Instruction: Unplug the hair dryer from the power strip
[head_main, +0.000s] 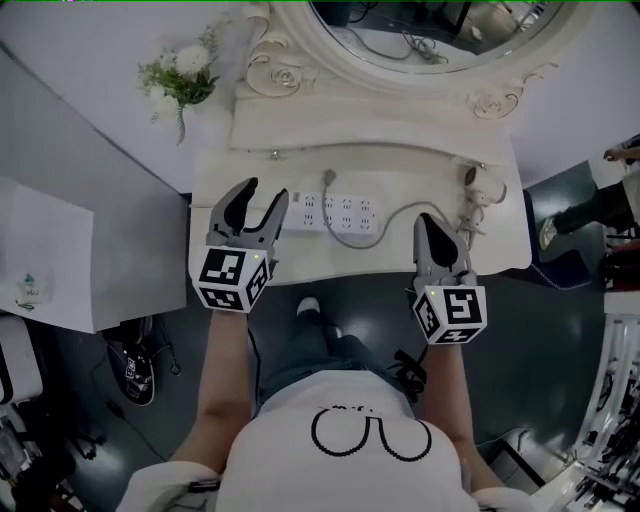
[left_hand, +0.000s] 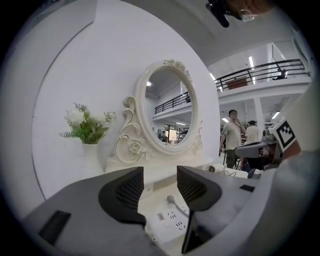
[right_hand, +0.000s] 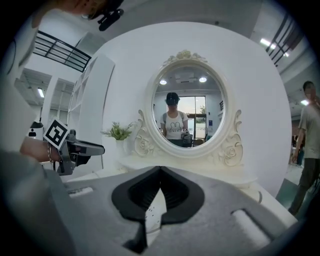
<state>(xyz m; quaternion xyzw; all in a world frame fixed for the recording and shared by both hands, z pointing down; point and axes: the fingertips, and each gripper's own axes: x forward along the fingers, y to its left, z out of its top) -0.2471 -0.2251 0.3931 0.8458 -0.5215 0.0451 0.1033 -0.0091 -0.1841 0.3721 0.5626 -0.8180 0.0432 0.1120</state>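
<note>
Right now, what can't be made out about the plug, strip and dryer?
Hair dryer: head view, too small for detail.
Plug: head view, too small to judge seating.
Power strip: left gripper view, both ends hidden behind the left gripper.

No legible text — power strip (head_main: 340, 212) label too blurred.

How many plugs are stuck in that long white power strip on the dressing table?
1. A single grey plug sits left of the middle of the white power strip. The left gripper covers the strip's left end in the head view, so another may be hidden.
</note>
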